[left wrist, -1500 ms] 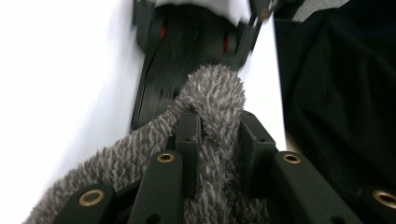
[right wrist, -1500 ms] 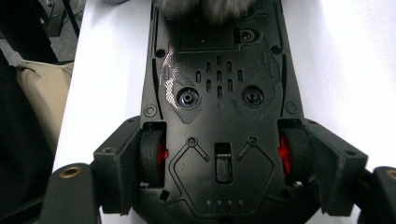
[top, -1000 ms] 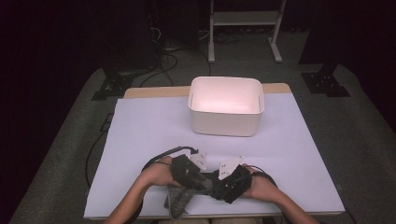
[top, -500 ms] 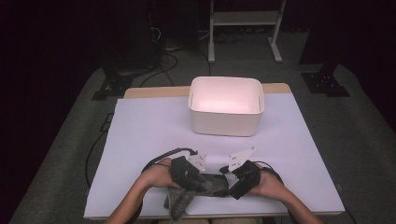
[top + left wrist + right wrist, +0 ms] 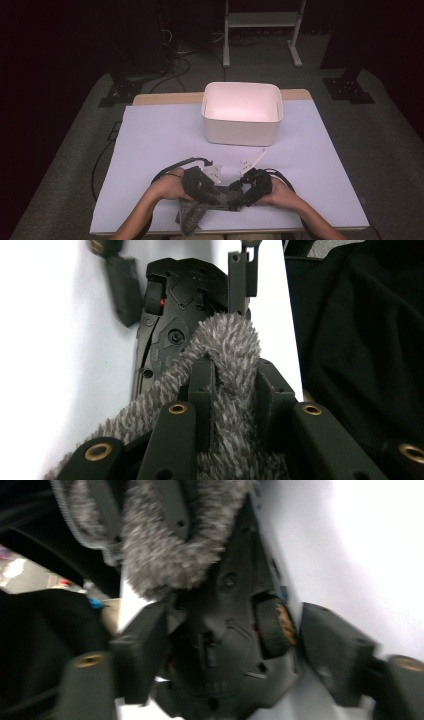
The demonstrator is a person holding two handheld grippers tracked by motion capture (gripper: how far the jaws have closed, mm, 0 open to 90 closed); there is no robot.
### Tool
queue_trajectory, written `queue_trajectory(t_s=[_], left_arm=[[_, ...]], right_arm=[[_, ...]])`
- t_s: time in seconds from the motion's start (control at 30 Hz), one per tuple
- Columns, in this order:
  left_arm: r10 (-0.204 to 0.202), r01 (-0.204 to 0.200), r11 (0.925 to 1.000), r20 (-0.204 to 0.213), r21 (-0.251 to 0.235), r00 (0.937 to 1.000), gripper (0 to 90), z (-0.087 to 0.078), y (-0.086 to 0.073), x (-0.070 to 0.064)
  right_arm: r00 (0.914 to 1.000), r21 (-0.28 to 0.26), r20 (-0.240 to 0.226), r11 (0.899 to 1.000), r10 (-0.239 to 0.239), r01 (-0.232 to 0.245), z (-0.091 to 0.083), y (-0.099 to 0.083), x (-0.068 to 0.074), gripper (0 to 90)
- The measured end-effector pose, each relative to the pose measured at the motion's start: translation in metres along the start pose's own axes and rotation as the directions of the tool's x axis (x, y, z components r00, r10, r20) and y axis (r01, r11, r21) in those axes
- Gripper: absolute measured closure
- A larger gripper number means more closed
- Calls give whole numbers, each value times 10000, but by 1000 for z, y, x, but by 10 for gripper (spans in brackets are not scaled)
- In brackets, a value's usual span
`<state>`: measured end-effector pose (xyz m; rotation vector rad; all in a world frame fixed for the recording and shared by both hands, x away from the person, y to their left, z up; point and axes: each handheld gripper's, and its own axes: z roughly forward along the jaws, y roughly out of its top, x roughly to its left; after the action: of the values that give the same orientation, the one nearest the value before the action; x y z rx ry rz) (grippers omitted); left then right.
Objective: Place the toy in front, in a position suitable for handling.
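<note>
Grey, fuzzy knit fills the jaws of the left gripper [image 5: 232, 405]: in the left gripper view its two black jaws stand clenched on a fold of the sock [image 5: 225, 350], which bulges up between them. In the high view that same left gripper [image 5: 216, 192] sits at the near edge of the table [image 5: 150, 145], at about 6 o'clock, with the sock [image 5: 192, 215] trailing from it toward the person's side and partly over the table's front edge. The right gripper [image 5: 242, 192] is just beside it, at roughly 3 o'clock from the left one, and the two meet over the cloth. In the right gripper view the jaws of the right gripper [image 5: 225, 645] stand spread apart, released, with the other gripper's body between them and the sock [image 5: 170, 545] hanging beyond, so it grasps nothing.

Farther out, at 12 o'clock from the grippers and well apart from them, stands the white bin [image 5: 242, 97], which looks empty as far as its inside can be seen. Judged from this, the work is at an early stage: the sock is picked up and being handled between both grippers, and carrying it to the bin, if that is the aim, is not yet done.

Against the frame half a second earlier, the right gripper has drawn closer in toward the left one and the cloth; the bin and the left gripper's place have hardly changed.
</note>
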<state>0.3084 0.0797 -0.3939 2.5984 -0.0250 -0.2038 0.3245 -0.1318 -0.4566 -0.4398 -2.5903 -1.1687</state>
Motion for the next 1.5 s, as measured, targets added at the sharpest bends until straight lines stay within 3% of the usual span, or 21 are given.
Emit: queue_trajectory(t_s=[0.07, 0.2, 0.3, 0.4, 0.53, 0.63, 0.7, 0.77, 0.83, 0.9, 0.97, 1.03, 1.17, 1.3, 1.5], left_arm=[[-115, 114, 9997, -41, -214, 9999, 728, -6, -2, 3], [-569, 547, 9970, -381, -549, 9977, 723, -18, -4, 11], [-964, 937, 9950, -856, -351, 9917, 693, -23, -3, 18], [-1150, 1132, 9933, -863, -248, 9896, 675, -25, -1, 25], [-1307, 1302, 9914, -536, -122, 9900, 638, -24, 5, 29], [-1206, 1205, 9927, -53, -78, 9927, 655, -20, 5, 27], [-1054, 1057, 9943, 197, -135, 9942, 693, -17, 3, 23], [-1043, 1047, 9939, 123, -338, 9945, 703, -18, 0, 20], [-1014, 1015, 9936, 44, -488, 9948, 705, -19, -2, 18], [-942, 941, 9940, -5, -561, 9955, 705, -19, -2, 15], [-767, 769, 9953, 60, -596, 9970, 707, -22, -2, 11], [-660, 669, 9953, 149, -706, 9977, 705, -23, -3, 7], [-644, 687, 9919, 434, -1068, 9970, 705, -25, -8, 2], [-547, 602, 9920, 516, -1105, 9972, 706, -26, -8, -1], [-593, 693, 9886, 776, -1336, 9952, 709, -28, -11, -2]], right_arm=[[9998, -31, -173, 9999, 110, -110, 1, 0, 0, 314], [10000, -33, -46, 10000, -5, 5, 1, 0, 2, 316], [9992, -58, 255, 9995, -311, 312, 0, 0, 7, 318], [9936, -8, 750, 9964, -841, 844, 0, 1, 16, 318], [9740, 121, 1518, 9856, -1683, 1684, -1, 2, 31, 319], [9461, 220, 2148, 9696, -2425, 2435, 0, 0, 42, 319], [9333, 239, 2396, 9627, -2674, 2696, 0, -1, 47, 320], [9273, 287, 2493, 9592, -2793, 2812, 0, -2, 49, 321], [9281, 305, 2468, 9595, -2788, 2801, 0, -1, 49, 323], [9346, 267, 2321, 9622, -2696, 2710, -1, 0, 48, 330], [9504, 160, 2097, 9727, -2297, 2315, -2, 3, 44, 300], [9609, 136, 1916, 9794, -2002, 2013, -1, 5, 42, 288], [9704, 195, 1490, 9817, -1901, 1893, 7, 8, 43, 337], [9713, 549, 1133, 9774, -2091, 2040, 18, 11, 48, 444], [9815, 355, 782, 9843, -1749, 1726, 19, 11, 47, 521]])
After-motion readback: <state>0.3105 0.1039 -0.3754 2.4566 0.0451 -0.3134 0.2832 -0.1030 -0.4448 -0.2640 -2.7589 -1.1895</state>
